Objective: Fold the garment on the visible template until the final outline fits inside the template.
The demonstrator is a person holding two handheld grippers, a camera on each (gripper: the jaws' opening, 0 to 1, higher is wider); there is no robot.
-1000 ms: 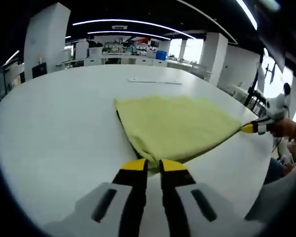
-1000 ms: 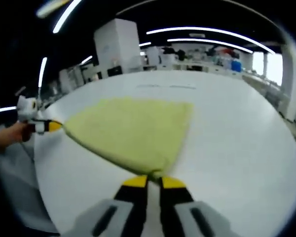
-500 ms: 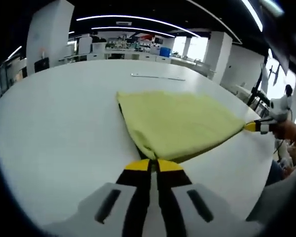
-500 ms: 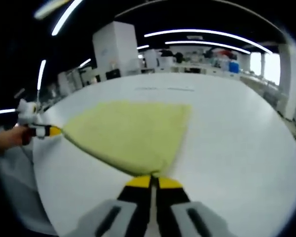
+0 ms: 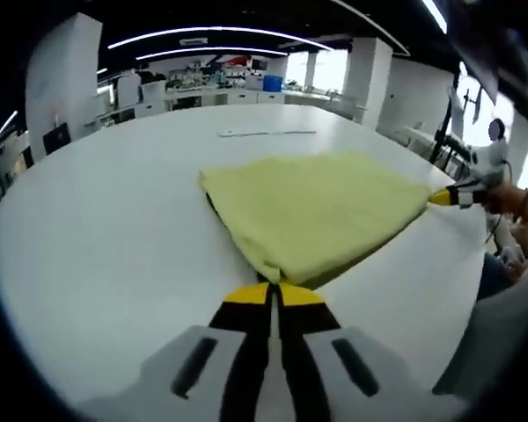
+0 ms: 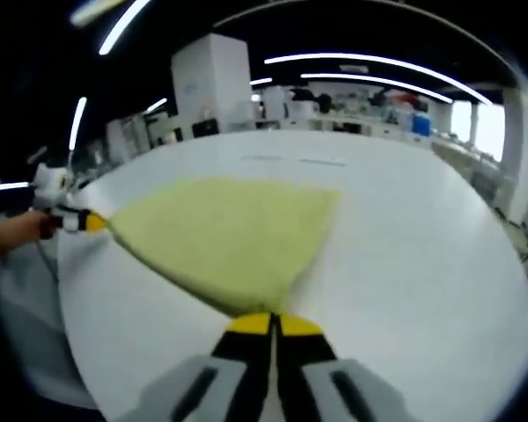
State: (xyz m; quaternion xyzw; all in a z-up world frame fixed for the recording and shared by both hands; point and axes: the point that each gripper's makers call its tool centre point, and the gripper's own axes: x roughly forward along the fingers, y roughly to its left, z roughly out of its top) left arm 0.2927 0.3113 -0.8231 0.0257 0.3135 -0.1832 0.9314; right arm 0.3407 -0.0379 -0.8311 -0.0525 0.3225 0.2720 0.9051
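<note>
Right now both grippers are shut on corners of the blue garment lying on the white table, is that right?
Not quite: the garment is yellow, not blue, as the left gripper view and the right gripper view both show. The rest holds: the left gripper and the right gripper each have their jaws shut on a corner of it, on the white table.

L tongs [image 5: 274,294] jaws closed, pinching | R tongs [image 6: 272,323] closed, pinching | held apart

The fingers [image 5: 246,294] of the left gripper [image 5: 273,294] and of the right gripper [image 6: 273,324] — parted a second ago — now press together, each pinching a corner of the cloth [image 5: 321,211].
</note>
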